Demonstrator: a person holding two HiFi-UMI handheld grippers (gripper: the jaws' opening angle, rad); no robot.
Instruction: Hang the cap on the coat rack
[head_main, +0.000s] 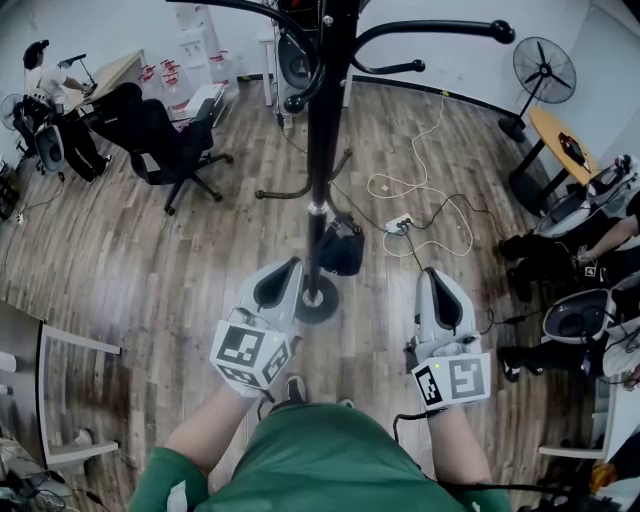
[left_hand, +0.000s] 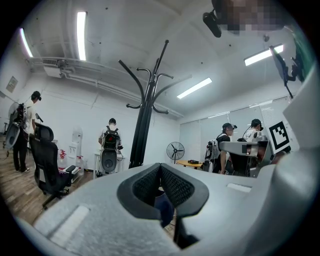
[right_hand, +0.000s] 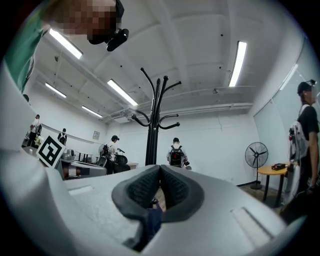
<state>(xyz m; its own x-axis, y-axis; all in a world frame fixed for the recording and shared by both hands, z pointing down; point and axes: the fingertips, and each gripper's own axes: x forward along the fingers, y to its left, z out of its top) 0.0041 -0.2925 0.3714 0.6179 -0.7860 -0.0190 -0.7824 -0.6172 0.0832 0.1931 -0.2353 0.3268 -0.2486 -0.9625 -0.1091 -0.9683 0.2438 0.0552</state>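
Note:
The black coat rack stands straight ahead, with its round base on the wood floor and curved hooks up top. A dark cap lies on the floor beside the pole. My left gripper is held level just left of the base, jaws together and empty. My right gripper hovers to the right of the base, also shut with nothing held. The rack rises beyond the shut left gripper in the left gripper view, and the rack stands behind the shut right gripper in the right gripper view.
A black office chair stands at the left and a standing fan at the far right by a round yellow table. A white cable with a power strip trails on the floor. Seated people line the right edge.

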